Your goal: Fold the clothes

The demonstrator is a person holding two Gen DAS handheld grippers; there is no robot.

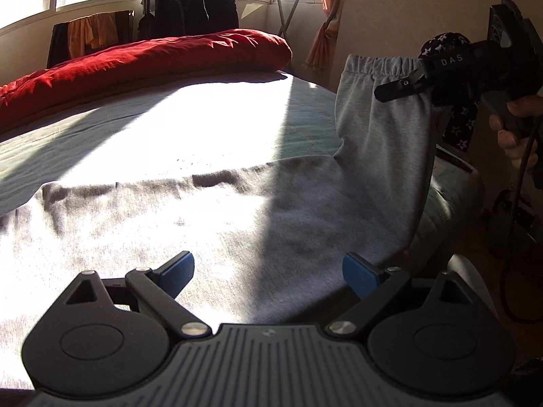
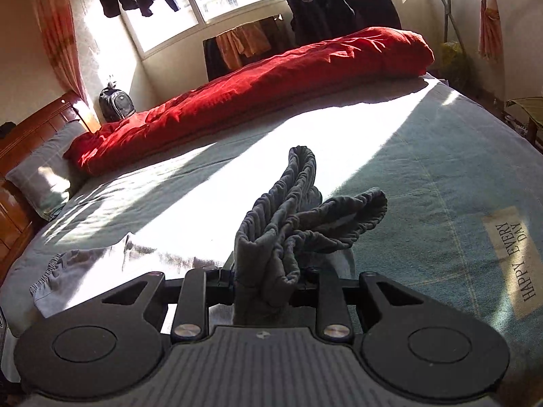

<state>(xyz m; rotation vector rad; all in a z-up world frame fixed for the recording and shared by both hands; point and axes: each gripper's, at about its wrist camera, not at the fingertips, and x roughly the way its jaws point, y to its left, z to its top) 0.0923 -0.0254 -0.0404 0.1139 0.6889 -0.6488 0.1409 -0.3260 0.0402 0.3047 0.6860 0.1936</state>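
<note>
**Grey sweatpants half lifted off the bed**

Spread across the lower middle of the left wrist view: grey sweatpants (image 1: 203, 217), flat on the pale green bedsheet (image 1: 101, 142) and partly washed out by sunlight. At the right of that frame, one end pulled up off the bed, gathered elastic band (image 1: 383, 64) at the top, pinched by the right gripper (image 1: 412, 79) coming in from the upper right, with a hand (image 1: 516, 125) on its handle. Seen from the right wrist view: jaws clamped on bunched grey fabric, elastic folds (image 2: 292, 217) rising between the two arms in the centre of the frame. At the bottom of the left wrist view: left gripper (image 1: 268, 269) with blue pads (image 1: 178, 273) wide apart, nothing between them, hovering just above the flat fabric. Along the upper part of both frames: a red duvet (image 2: 258, 101) rolled up at the far edge of the bed.
</note>
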